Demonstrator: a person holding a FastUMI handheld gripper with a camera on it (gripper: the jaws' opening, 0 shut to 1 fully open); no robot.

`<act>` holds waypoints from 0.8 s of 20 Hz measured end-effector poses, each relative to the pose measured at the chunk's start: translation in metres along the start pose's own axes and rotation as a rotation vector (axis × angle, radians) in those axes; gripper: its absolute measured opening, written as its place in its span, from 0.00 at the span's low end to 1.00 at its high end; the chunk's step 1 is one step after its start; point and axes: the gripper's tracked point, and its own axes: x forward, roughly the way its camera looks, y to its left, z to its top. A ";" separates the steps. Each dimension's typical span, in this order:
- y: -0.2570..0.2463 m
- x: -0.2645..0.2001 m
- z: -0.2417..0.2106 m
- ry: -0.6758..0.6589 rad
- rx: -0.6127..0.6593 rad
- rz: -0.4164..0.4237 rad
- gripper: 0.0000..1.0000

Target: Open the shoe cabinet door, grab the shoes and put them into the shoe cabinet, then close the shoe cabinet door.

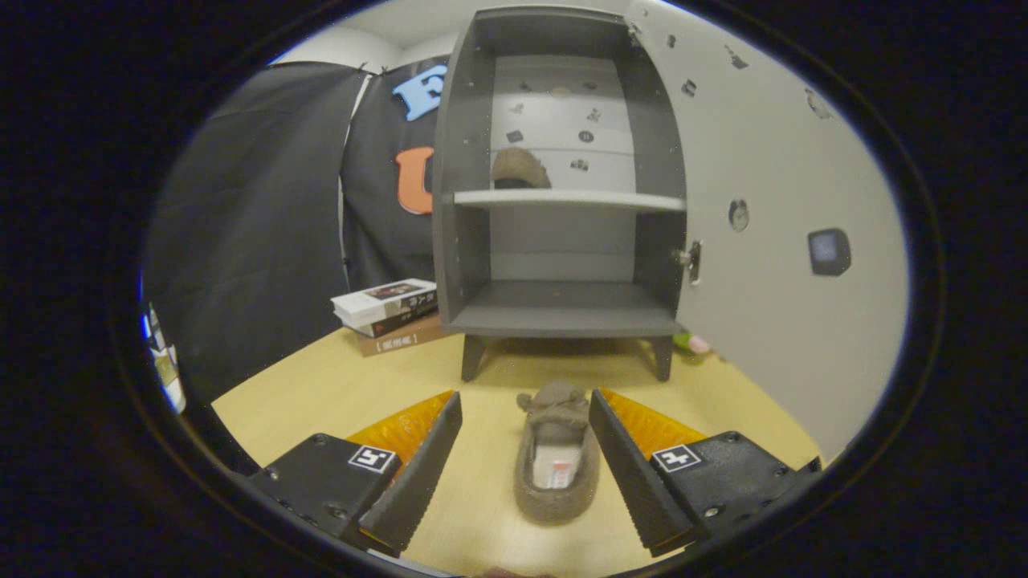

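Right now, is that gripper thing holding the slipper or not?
Gripper: open, holding nothing. Its fingers stand apart on either side of the brown slipper on the table, and neither finger presses on it.

The shoe cabinet [562, 201] stands on the worktop [337, 393] beyond the fingers, its door [795, 217] swung open to the right. One slipper [520, 170] sits inside on the upper shelf [570, 200], toward the left; the lower compartment below that shelf holds nothing. A second slipper [556, 461] lies on the worktop in front of the cabinet, between the spread fingers of the gripper [526, 413] — nearer the right finger, with neither touching it, its toe pointing toward the cabinet. A stack of books [389, 315] rests on the worktop just left of the cabinet's base — the booth wall [257, 217] hangs behind them.
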 end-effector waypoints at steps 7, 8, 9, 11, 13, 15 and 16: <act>-0.002 0.060 -0.054 0.274 0.140 0.004 0.84; -0.006 0.069 -0.057 0.302 0.138 -0.019 0.78; -0.011 0.076 -0.066 0.348 0.143 -0.046 0.71; -0.016 0.083 -0.072 0.424 0.139 -0.075 0.53; -0.026 0.095 -0.068 0.394 0.136 -0.089 0.34; -0.026 0.092 -0.064 0.353 0.157 -0.054 0.15; -0.025 0.088 -0.062 0.337 0.142 -0.031 0.13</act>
